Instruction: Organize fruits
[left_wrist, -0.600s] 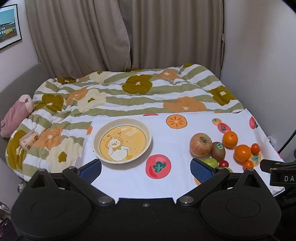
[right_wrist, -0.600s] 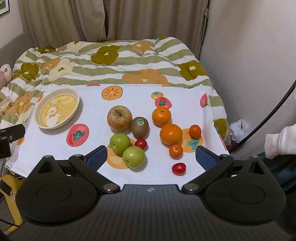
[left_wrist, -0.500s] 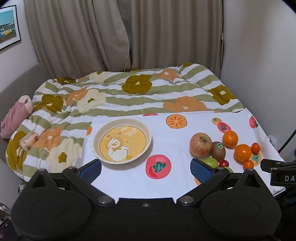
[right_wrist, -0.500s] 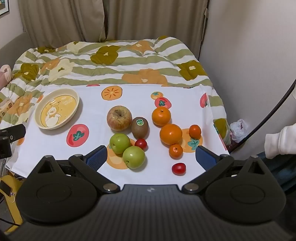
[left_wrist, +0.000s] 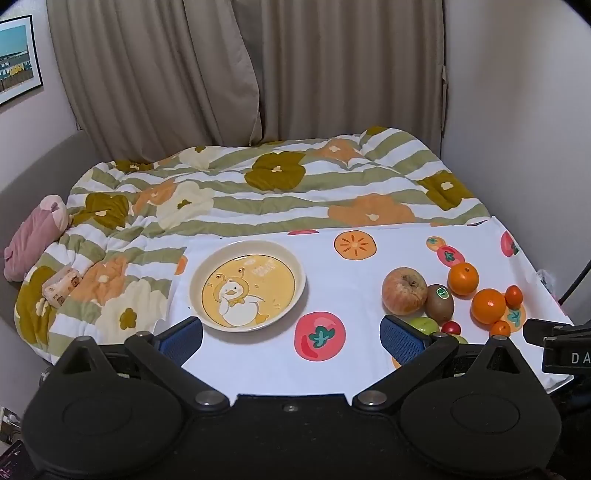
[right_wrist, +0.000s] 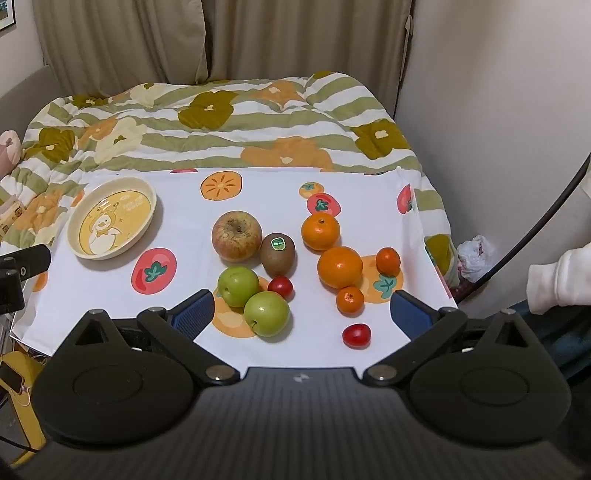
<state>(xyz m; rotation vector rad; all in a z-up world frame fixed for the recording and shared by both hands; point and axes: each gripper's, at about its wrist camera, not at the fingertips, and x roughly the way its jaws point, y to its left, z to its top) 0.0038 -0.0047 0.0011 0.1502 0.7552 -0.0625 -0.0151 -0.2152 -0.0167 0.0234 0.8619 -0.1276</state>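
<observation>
A cream plate with a duck picture (left_wrist: 247, 285) (right_wrist: 110, 218) stands empty on the white fruit-print cloth (left_wrist: 332, 369). To its right lie a red apple (right_wrist: 236, 235), a kiwi (right_wrist: 277, 254), two green apples (right_wrist: 238, 286) (right_wrist: 266, 313), two oranges (right_wrist: 320, 231) (right_wrist: 340, 267), small tangerines (right_wrist: 388, 260) (right_wrist: 349, 300) and two cherry tomatoes (right_wrist: 280, 287) (right_wrist: 356, 335). My left gripper (left_wrist: 291, 338) is open and empty, in front of the plate. My right gripper (right_wrist: 302, 314) is open and empty, just in front of the fruit.
The cloth lies over a bed with a flowered striped quilt (left_wrist: 258, 184). A pink plush toy (left_wrist: 33, 236) and a small packet (left_wrist: 61, 282) lie at the left. A wall (right_wrist: 498, 110) stands on the right, curtains (left_wrist: 240, 74) behind. The cloth's front edge is close to both grippers.
Nothing has visibly changed beyond a very slight shift of the left wrist view.
</observation>
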